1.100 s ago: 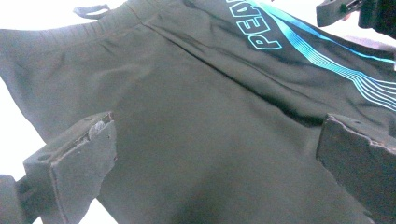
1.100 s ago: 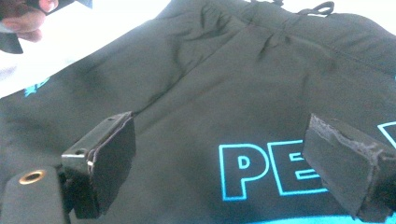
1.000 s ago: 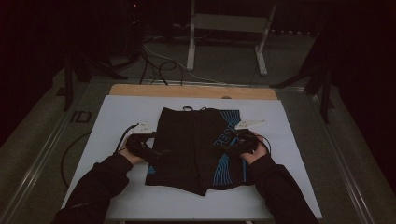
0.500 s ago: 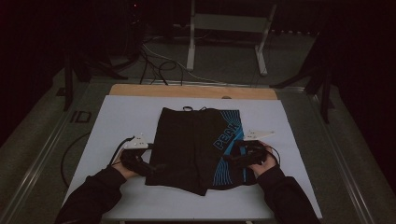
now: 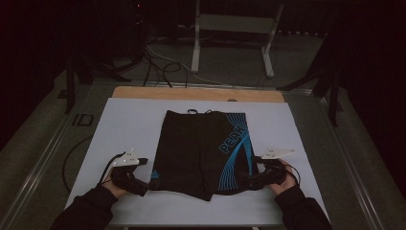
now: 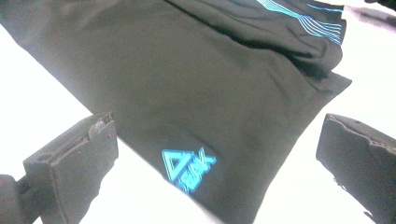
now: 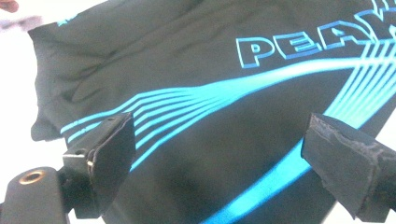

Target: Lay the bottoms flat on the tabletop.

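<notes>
High view: black shorts lie flat on the white table, roughly midway between its left and right edges, waistband toward the far edge and leg hems toward the near edge. The right leg carries blue curved stripes and the word PEAK. The left gripper sits near the front left corner of the table, its tips at the hem corner of the left leg. The right gripper sits at the outer hem of the right leg, close to the near edge. A sleeved forearm leads back from each gripper to the bottom of the picture.

Left gripper view: the left gripper has its two black jaws spread wide apart, holding nothing. Between them lies the hem corner of the shorts, with a small blue triangle logo on the cloth; bare white table shows on both sides.

Right gripper view: the right gripper likewise stands with jaws wide apart and nothing clamped. The striped leg of the shorts lies flat between and beyond them, the PEAK lettering farther off.
</notes>
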`<act>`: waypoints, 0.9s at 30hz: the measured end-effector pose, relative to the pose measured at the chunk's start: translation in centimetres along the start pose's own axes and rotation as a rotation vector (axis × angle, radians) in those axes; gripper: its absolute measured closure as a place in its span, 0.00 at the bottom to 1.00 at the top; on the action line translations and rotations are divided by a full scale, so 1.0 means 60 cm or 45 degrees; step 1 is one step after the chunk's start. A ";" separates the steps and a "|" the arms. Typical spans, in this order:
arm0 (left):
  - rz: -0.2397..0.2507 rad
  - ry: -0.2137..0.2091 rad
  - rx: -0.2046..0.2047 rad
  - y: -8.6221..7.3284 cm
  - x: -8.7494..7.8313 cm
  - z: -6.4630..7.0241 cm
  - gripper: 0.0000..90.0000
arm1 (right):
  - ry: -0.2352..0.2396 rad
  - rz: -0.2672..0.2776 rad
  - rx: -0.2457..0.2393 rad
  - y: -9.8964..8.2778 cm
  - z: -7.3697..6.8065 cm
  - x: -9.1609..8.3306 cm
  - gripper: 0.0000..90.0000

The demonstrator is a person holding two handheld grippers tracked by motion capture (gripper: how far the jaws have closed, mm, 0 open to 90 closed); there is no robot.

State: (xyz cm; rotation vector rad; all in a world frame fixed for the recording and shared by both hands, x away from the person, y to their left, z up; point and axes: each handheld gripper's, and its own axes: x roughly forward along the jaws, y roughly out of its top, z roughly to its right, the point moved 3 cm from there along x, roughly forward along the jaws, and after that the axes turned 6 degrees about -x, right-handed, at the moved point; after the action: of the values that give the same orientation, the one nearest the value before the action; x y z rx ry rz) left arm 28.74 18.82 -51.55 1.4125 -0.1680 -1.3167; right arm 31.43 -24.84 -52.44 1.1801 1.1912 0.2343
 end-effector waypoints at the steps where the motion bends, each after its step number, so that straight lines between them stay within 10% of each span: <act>1: -0.005 0.006 0.002 -0.003 -0.003 0.001 0.00 | -0.007 -0.001 -0.002 -0.004 -0.001 -0.003 0.11; 27: -0.003 0.085 0.009 -0.047 -0.050 0.001 0.00 | -0.054 -0.060 0.017 -0.048 -0.016 -0.041 0.11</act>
State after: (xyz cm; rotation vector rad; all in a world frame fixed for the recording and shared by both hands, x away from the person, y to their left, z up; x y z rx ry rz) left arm 26.09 21.93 -51.91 1.4606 -0.1269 -1.2701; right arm 28.44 -27.22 -53.21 1.1620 1.1835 0.1656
